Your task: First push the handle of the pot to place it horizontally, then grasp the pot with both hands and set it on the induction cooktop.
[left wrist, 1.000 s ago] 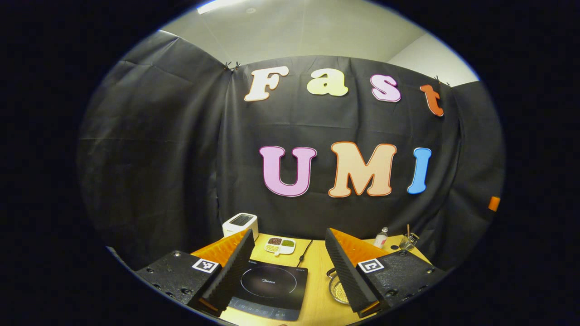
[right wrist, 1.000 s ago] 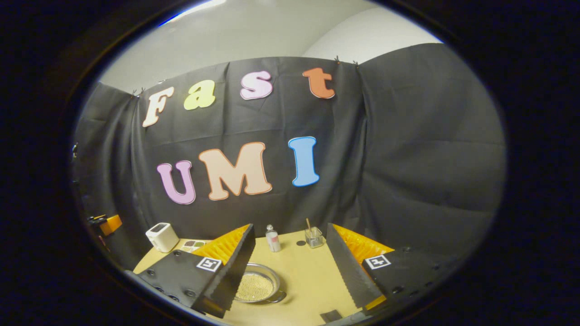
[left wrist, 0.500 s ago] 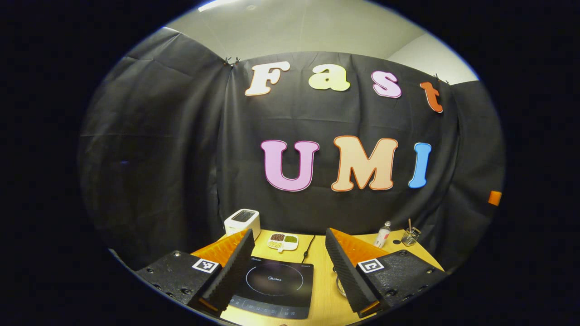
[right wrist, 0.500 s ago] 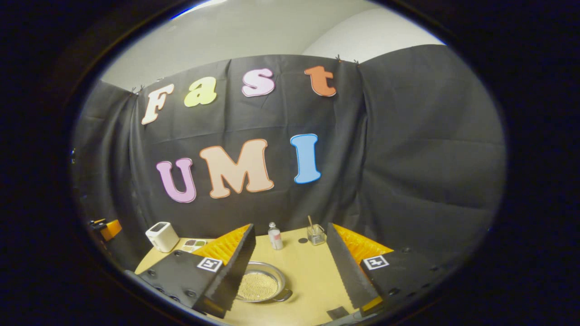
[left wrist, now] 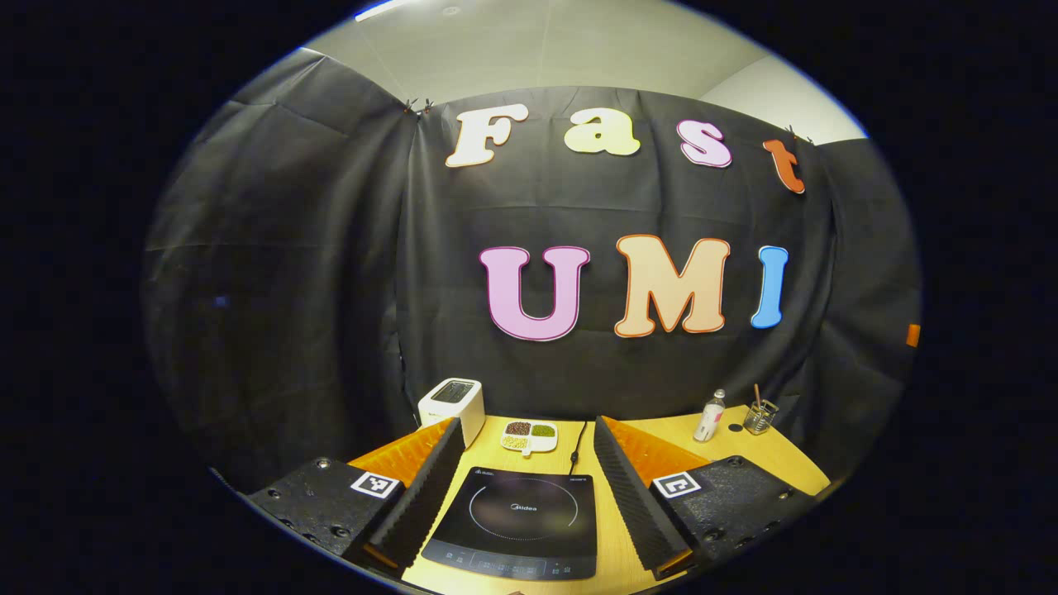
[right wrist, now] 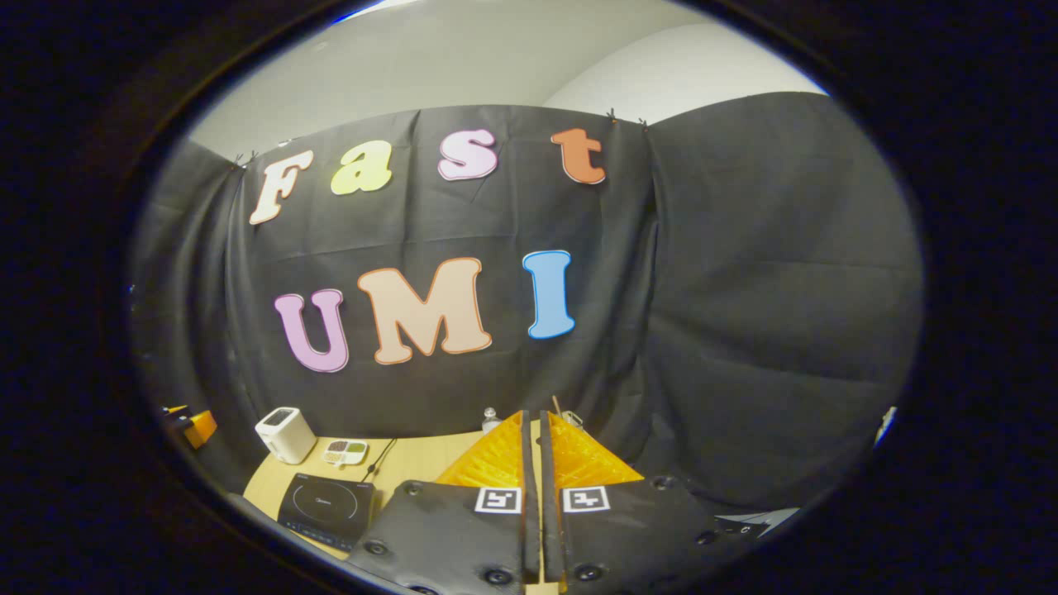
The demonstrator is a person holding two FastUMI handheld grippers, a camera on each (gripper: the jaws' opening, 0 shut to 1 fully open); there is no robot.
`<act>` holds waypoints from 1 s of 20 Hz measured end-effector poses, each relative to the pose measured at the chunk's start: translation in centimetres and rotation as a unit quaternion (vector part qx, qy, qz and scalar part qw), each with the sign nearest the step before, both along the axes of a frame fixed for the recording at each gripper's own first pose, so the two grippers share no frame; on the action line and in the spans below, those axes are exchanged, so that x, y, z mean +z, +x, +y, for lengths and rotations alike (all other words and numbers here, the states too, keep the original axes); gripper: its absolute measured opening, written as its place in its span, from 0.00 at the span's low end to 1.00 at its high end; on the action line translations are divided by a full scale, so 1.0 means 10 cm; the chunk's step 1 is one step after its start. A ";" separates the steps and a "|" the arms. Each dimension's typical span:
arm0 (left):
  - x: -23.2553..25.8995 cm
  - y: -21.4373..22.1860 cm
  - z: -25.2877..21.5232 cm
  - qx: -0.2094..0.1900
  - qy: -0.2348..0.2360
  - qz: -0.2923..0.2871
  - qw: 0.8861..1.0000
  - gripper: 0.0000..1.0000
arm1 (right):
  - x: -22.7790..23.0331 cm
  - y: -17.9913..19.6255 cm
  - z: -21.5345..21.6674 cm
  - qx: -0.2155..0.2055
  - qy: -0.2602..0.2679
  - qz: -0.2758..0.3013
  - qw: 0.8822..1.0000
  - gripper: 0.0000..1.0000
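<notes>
Two grippers up: my left gripper (left wrist: 522, 479) gapes over the cooktop (left wrist: 514, 524); my right gripper (right wrist: 535, 463) is clenched on nothing, above the table (right wrist: 413, 463).

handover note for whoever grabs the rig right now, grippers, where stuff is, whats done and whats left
Left gripper: open, holding nothing, hovering over the induction cooktop.
Right gripper: fingers closed together with nothing between them, raised above the table.
The cooktop is bare, with no pot on it. Where the pot sits now, and how its handle points, can't be told from these views.
Done: nothing can be confirmed.
Left: find the pot, push its handle horizontal, then lift it with both grippers onto the cooktop.
</notes>
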State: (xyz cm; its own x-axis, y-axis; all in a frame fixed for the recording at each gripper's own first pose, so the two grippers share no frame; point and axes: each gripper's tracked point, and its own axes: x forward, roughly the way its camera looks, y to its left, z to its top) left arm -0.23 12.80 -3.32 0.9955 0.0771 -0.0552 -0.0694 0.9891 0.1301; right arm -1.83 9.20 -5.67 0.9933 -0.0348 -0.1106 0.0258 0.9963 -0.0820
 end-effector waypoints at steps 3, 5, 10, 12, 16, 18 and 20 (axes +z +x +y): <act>-0.08 0.02 0.08 -0.007 0.003 0.010 1.000 0.96 | -0.16 -0.07 0.11 -0.002 -0.006 0.020 1.000 0.04; -0.13 0.04 0.13 -0.013 0.004 0.017 1.000 0.96 | -0.33 -0.11 0.20 0.001 -0.001 0.042 0.999 0.00; -0.27 0.06 0.20 -0.018 0.002 0.037 0.999 0.93 | -0.83 -0.22 0.21 -0.006 -0.005 0.106 0.994 0.04; -0.30 0.08 0.18 -0.019 -0.003 0.041 0.999 0.93 | -1.01 -0.23 0.18 -0.010 -0.001 0.129 0.992 0.00; -0.34 0.12 0.19 -0.007 0.010 0.044 0.999 0.93 | -1.42 -0.18 0.08 -0.017 0.012 0.189 0.982 0.04; -0.35 0.17 0.14 -0.003 0.012 0.044 0.999 0.96 | -1.64 -0.13 0.08 -0.014 0.028 0.225 0.974 0.00; -0.35 0.24 0.09 0.005 0.005 0.043 0.999 0.96 | -1.86 -0.08 0.08 -0.008 0.039 0.262 0.964 0.04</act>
